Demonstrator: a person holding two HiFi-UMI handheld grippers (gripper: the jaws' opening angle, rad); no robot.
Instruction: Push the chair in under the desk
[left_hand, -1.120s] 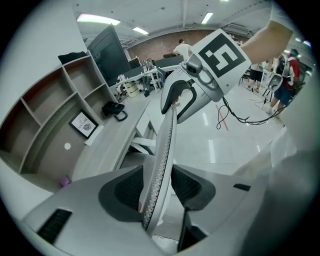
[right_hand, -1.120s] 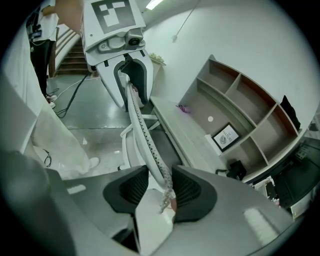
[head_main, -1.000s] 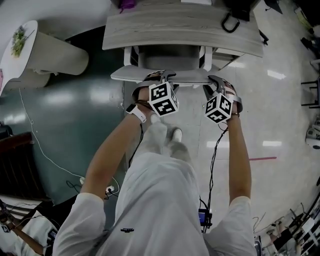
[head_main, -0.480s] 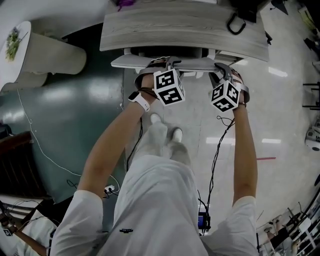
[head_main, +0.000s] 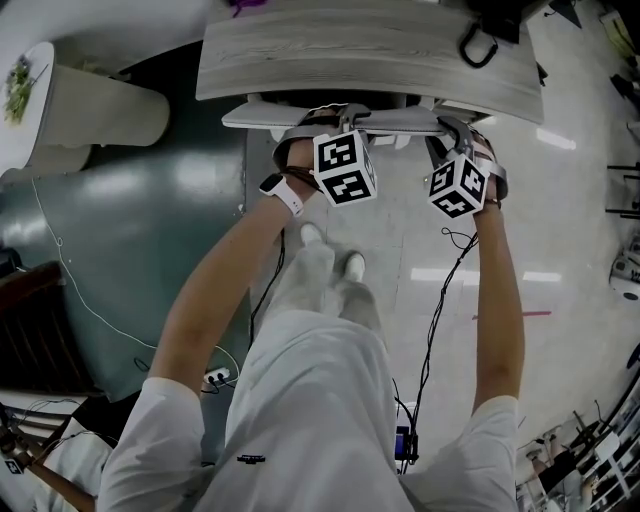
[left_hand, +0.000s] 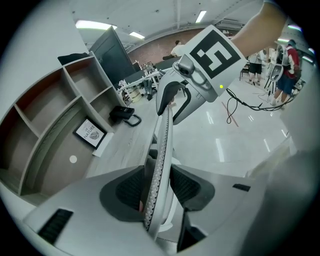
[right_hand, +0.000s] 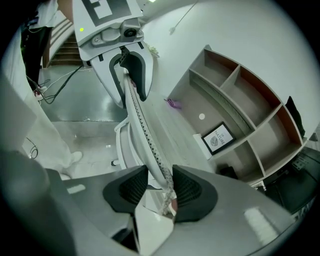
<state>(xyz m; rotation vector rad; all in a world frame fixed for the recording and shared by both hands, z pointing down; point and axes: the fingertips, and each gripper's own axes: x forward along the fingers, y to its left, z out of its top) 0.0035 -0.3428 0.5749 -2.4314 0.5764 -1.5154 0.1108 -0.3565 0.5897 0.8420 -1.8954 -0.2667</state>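
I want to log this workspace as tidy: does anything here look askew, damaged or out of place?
Nothing stands out. The back of the chair runs parallel to the edge of the desk, not skewed, and the framed picture looks intact. The only stray thing is a loose white cable trailing across the floor at left.

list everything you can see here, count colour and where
desk: one, grey wood, top of head view
chair: one, white, backrest at desk's edge
shelf unit: one, grey, on desk
framed print: one, black frame, on desk by shelf unit
handled object: one, black, desk's right end
purple object: one, purple, desk's left end
round table: one, white, far left
shoes: two, white, on floor
left gripper: one, grey, jaws just been closing, clamped on chair's backrest
right gripper: one, grey, clamped on chair's backrest
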